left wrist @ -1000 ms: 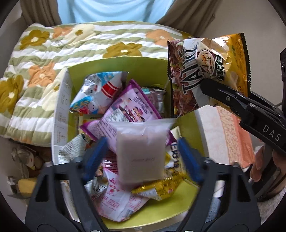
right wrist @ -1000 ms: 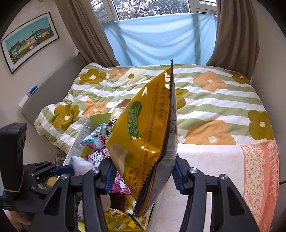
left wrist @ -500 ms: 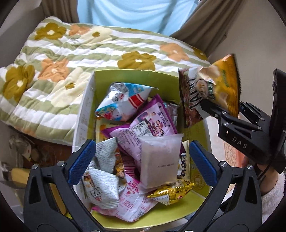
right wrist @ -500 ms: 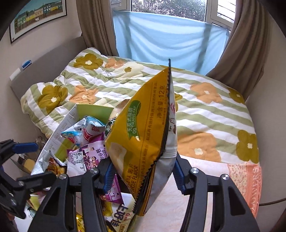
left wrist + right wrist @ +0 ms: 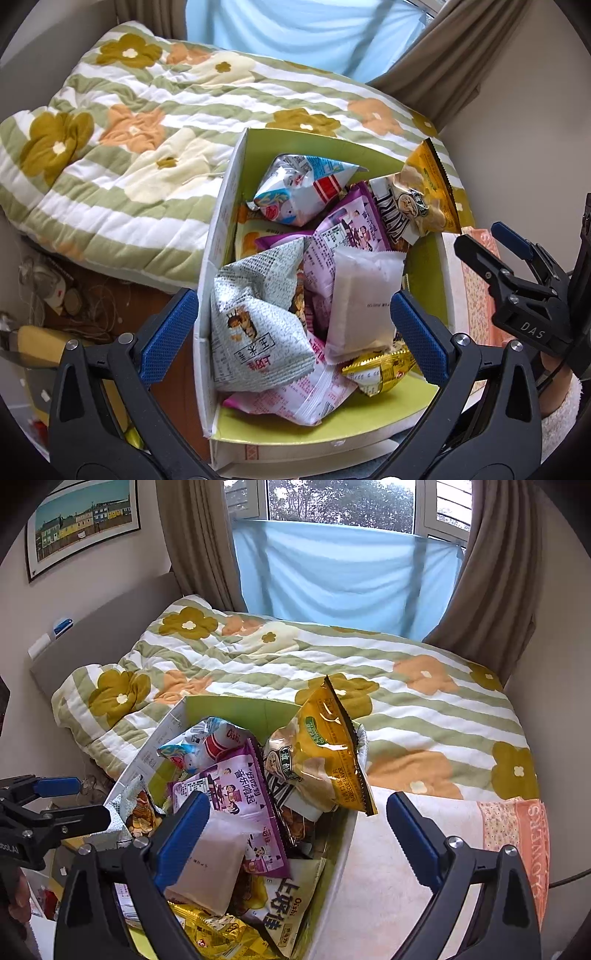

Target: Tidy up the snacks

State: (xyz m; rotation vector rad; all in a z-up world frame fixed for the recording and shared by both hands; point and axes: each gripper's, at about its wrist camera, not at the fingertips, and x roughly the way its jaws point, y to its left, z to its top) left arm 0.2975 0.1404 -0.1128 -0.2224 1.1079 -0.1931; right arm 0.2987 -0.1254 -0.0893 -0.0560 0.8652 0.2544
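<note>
A green-lined cardboard box (image 5: 325, 142) holds several snack packs. A yellow chip bag (image 5: 417, 199) leans on its right rim; it also shows in the right wrist view (image 5: 317, 760). A frosted white packet (image 5: 360, 302) lies on a purple bag (image 5: 347, 229). A grey patterned pack (image 5: 258, 317) sits at the front left. My left gripper (image 5: 293, 338) is open and empty above the box's near end. My right gripper (image 5: 297, 830) is open and empty, just behind the chip bag; it shows at the right in the left wrist view (image 5: 491, 240).
The box stands against a bed with a green-striped floral quilt (image 5: 406, 701). A pink floral cloth (image 5: 509, 830) lies right of the box. Cluttered floor with cables (image 5: 55, 291) lies to the left. Curtains and a window (image 5: 343, 535) are behind.
My right gripper has opened and let go of the yellow chip bag, which now rests on the box's right rim. My left gripper has opened wider and drawn back from the white packet.
</note>
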